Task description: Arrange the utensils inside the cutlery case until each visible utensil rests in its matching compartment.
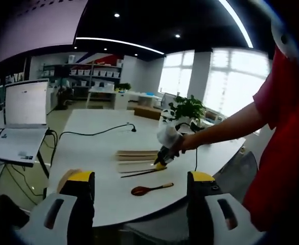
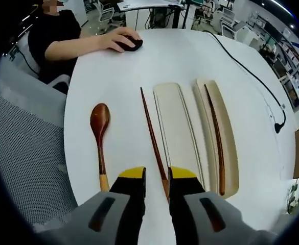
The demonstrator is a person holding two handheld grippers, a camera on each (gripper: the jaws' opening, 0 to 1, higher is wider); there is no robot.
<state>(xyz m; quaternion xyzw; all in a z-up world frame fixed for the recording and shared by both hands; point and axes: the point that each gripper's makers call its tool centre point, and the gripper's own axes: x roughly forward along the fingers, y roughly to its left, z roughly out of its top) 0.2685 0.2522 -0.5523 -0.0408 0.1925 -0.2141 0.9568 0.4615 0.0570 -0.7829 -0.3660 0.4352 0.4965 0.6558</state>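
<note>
Right gripper view: the right gripper (image 2: 156,179) has its yellow-tipped jaws pinching the thick end of a dark red-brown chopstick (image 2: 153,140), which lies on the white table (image 2: 180,56) just beside the cutlery case. The case shows as two long, cream-coloured, round-ended parts lying side by side: a flat lid-like part (image 2: 176,127) next to the held chopstick, and a shallow tray (image 2: 230,148) on the lid's far side. A second chopstick (image 2: 215,130), equally dark and tapering, rests inside the tray along its length. A wooden spoon (image 2: 100,133), with a glossy reddish bowl and a pale handle end, lies on the table on the other side of the held chopstick from the case, apart from it. Beyond the case, a seated person's hand (image 2: 119,38) rests on a black mouse (image 2: 131,45).

Left gripper view: the left gripper (image 1: 140,184) hangs above the table edge, well apart from the case, jaws spread and holding nothing. A black cable (image 1: 95,133) crosses the table beyond the case, and an open laptop (image 1: 21,117) stands further off.
</note>
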